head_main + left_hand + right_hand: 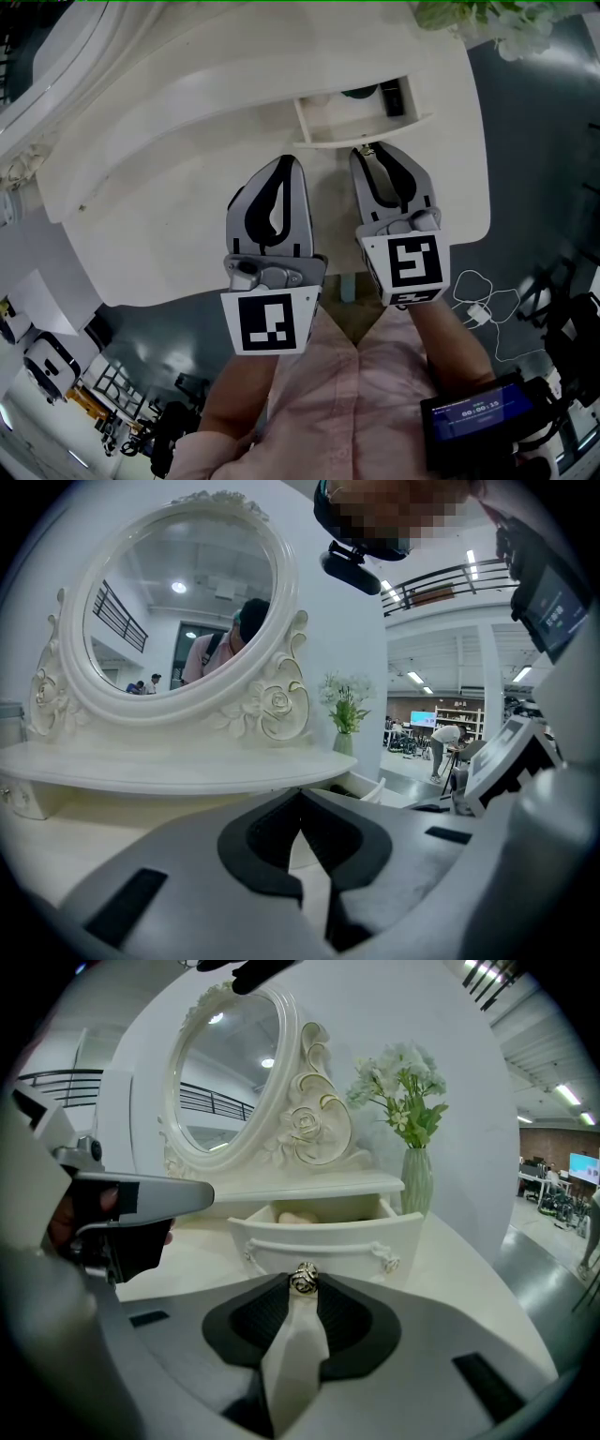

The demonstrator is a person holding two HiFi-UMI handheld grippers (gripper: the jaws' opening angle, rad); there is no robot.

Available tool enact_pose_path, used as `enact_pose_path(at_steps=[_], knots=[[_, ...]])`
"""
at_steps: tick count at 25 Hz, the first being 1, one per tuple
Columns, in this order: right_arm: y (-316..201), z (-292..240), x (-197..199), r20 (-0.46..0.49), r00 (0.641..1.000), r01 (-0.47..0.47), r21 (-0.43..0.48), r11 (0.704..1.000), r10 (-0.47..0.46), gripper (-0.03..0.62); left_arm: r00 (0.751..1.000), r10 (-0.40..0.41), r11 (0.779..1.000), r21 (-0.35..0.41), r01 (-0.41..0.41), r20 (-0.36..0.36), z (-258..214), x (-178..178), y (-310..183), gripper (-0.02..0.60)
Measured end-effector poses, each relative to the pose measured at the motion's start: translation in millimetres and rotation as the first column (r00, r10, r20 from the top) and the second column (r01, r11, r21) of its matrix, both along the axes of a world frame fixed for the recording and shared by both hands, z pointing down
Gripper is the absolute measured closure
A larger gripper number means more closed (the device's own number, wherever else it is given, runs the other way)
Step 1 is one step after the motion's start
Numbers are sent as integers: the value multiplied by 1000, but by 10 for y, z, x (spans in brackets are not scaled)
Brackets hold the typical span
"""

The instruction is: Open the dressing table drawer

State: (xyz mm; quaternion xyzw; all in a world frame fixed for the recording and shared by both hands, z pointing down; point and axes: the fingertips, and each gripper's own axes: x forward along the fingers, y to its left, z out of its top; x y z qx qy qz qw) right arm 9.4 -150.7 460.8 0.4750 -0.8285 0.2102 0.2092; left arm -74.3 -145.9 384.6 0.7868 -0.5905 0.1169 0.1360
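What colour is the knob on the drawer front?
Gold with dark swirls, metallic; the right gripper view shows the knob best.

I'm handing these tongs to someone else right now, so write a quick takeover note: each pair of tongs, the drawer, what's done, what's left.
Left tongs: shut, empty, over the dressing table.
Right tongs: closed on the knob of the drawer.
Drawer: pulled partway out, below the mirror.
Done: drawer is open.
To do: probably just release the knob, or pull further if it should open wider.
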Motion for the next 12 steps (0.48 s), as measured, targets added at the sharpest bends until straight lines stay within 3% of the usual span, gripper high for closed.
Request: enact_pose_path(at_steps=[12], knots=[[91,-137,42,3,1000,14,-13,1000,-14,487,1000,-2,999,49,2,1,-230,35,-17,560]])
